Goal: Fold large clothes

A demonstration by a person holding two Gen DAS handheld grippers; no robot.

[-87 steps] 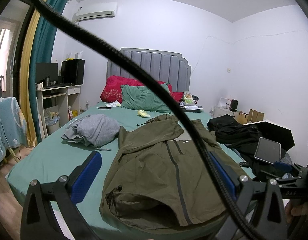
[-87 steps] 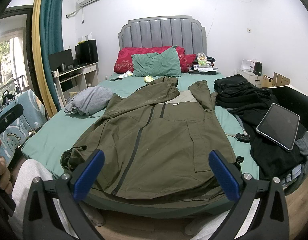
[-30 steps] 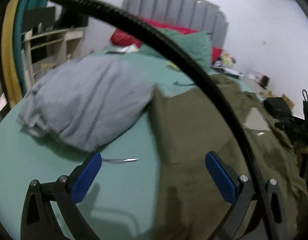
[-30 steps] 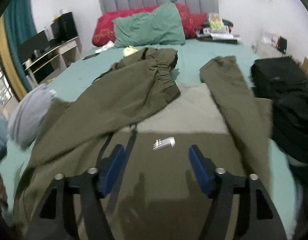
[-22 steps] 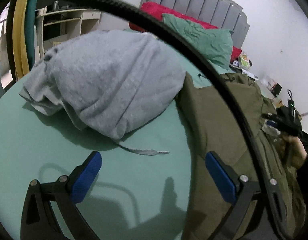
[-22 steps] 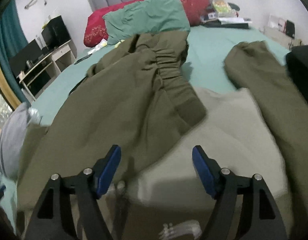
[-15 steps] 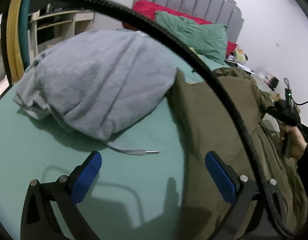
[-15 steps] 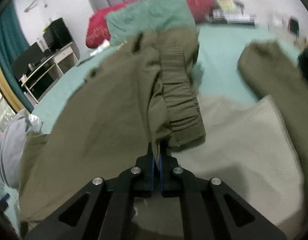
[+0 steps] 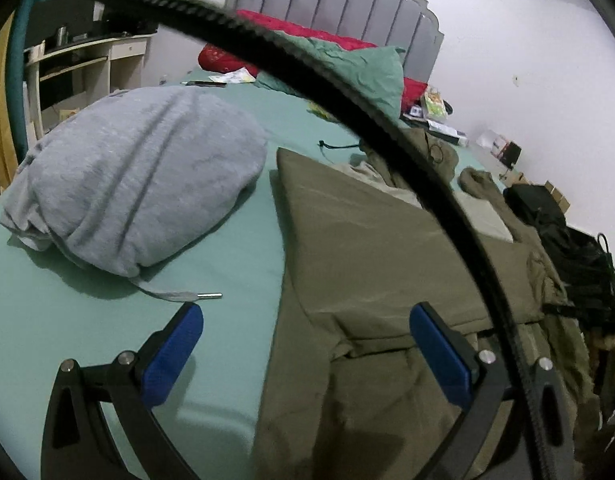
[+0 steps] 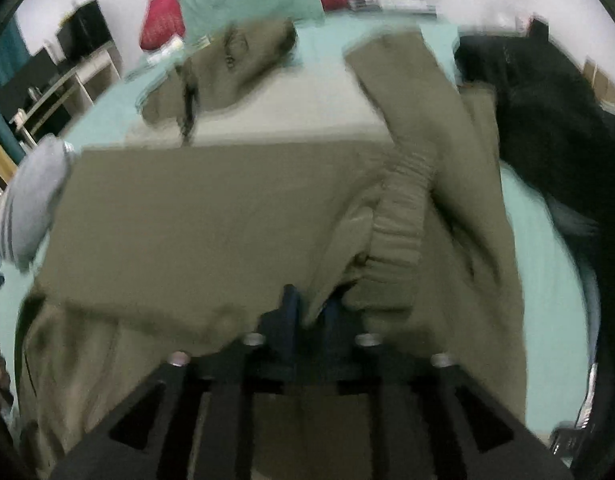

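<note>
An olive green jacket (image 9: 387,248) lies spread on the green bed (image 9: 235,264). In the right wrist view its left sleeve (image 10: 211,224) is folded across the chest, with the ribbed cuff (image 10: 399,224) near the jacket's right side. My right gripper (image 10: 311,316) is shut on the sleeve fabric just below the cuff. My left gripper (image 9: 307,344) is open and empty, low over the jacket's left edge where it meets the sheet. The other sleeve (image 10: 411,80) lies straight towards the headboard.
A grey hoodie (image 9: 135,176) is heaped on the bed left of the jacket, its drawstring (image 9: 183,295) trailing near my left fingers. Black clothes (image 10: 547,112) are piled at the jacket's right. Pillows (image 9: 347,68) and a headboard are at the far end. A black cable (image 9: 347,100) crosses the left view.
My right gripper closed on the sleeve by the cuff and dragged it across the jacket's chest to the right. My left gripper stayed open and shifted slightly towards the jacket's edge.
</note>
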